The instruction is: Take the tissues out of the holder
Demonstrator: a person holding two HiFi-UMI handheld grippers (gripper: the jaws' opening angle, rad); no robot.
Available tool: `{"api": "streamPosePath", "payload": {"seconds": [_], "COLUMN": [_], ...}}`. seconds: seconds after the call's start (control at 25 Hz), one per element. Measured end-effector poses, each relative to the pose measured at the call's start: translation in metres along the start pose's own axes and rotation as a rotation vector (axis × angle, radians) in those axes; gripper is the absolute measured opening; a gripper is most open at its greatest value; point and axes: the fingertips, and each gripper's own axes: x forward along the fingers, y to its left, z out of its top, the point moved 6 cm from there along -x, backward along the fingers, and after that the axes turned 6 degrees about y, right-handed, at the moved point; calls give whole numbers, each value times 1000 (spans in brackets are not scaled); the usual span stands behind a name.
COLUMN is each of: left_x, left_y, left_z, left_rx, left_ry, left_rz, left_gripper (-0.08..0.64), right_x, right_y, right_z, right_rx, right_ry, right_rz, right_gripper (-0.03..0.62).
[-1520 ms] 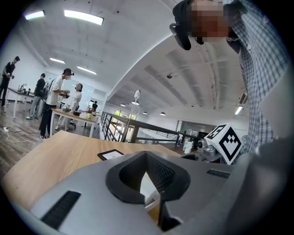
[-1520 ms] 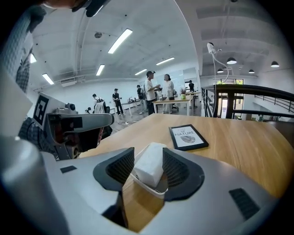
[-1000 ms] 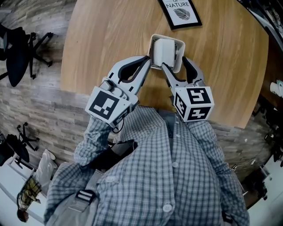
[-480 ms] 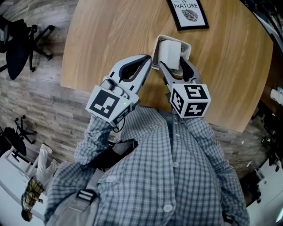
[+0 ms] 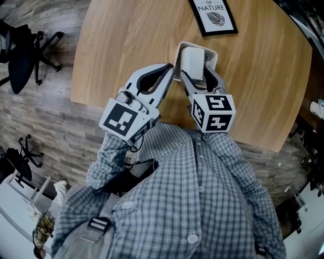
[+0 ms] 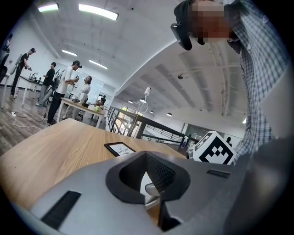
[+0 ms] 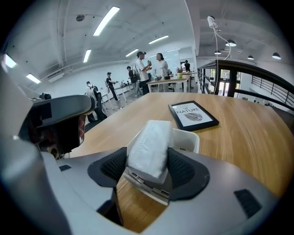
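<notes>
A white tissue holder [image 5: 209,52] stands on the round wooden table [image 5: 126,45], with a white stack of tissues [image 5: 193,61] upright in it. My right gripper [image 5: 196,75] reaches in from the near side, and its pads press both sides of the tissues [image 7: 148,144], shut on them. The holder [image 7: 188,137] shows behind the stack in the right gripper view. My left gripper [image 5: 173,75] is shut on the holder's near left rim; a pale piece of that rim [image 6: 148,186] shows between its jaws.
A black-framed print reading NATURE [image 5: 215,14] lies just beyond the holder, also the print [image 7: 193,114]. The table's near edge runs under my arms. Office chairs [image 5: 23,50] stand on the floor at left. People [image 7: 147,69] stand at far tables.
The right gripper's jaws stood wide either side of the holder; they have narrowed onto the tissue stack. The left gripper has stayed at the holder's rim.
</notes>
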Motion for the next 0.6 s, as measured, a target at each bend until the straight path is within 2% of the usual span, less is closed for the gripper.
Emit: {"api": "streamPosePath", "payload": {"seconds": [0.24,0.48,0.6], "left_x": [-1,-7,-7], "left_y": [0,6,5], "left_z": [6,10,14], "left_rx": [-8,-129,-123], "left_ry": [-9,-58,-68], "left_rz": [-4,18,40], "left_gripper": [5,5,5], "right_x": [-5,-15,-23], "right_y": [0,-5,-7], "right_z": [8,15,19], "right_rx": [-36,-36,-42], "right_ry": [-46,-96,-125], "right_rz": [-10,3,18], "right_gripper": [276,273,272]}}
